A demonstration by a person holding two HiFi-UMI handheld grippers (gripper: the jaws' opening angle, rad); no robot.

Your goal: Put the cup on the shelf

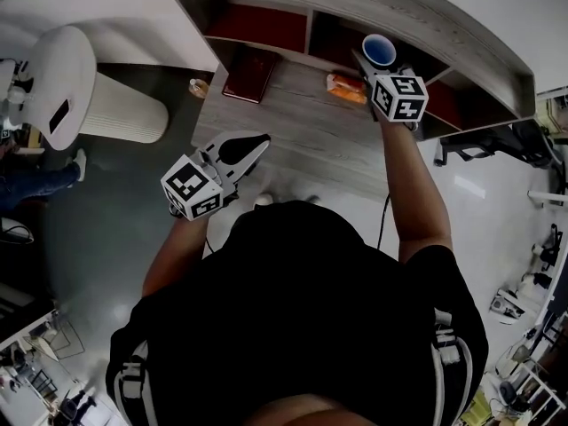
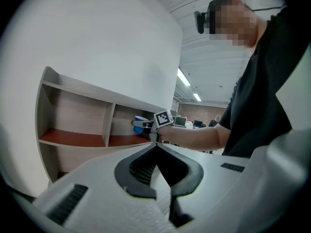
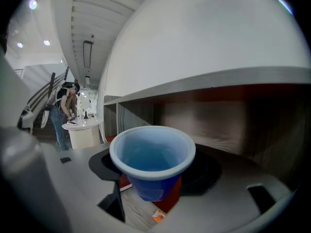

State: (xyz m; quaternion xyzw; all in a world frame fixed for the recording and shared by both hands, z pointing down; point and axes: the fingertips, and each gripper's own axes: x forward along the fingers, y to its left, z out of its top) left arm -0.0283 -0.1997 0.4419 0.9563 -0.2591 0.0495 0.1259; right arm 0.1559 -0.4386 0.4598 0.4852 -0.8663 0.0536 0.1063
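A blue cup (image 1: 379, 50) stands upright between the jaws of my right gripper (image 1: 373, 63), which is shut on its body. The cup hangs at the mouth of the shelf's (image 1: 355, 3) right-hand compartment, above the red shelf board. In the right gripper view the cup (image 3: 153, 161) fills the middle, with the shelf's wooden back wall (image 3: 218, 125) close behind it. The left gripper view shows the cup (image 2: 141, 123) small and far off at the shelf (image 2: 73, 140). My left gripper (image 1: 253, 145) is shut and holds nothing, low over the desk's near edge, its jaws (image 2: 156, 144) pressed together.
On the grey wooden desk (image 1: 302, 140) below the shelf lie a brown book (image 1: 251, 71), an orange packet (image 1: 346, 89) and a small jar (image 1: 199, 87). A white ribbed cylinder (image 1: 115, 109) stands left of the desk. A person (image 3: 63, 110) stands far off at a white table.
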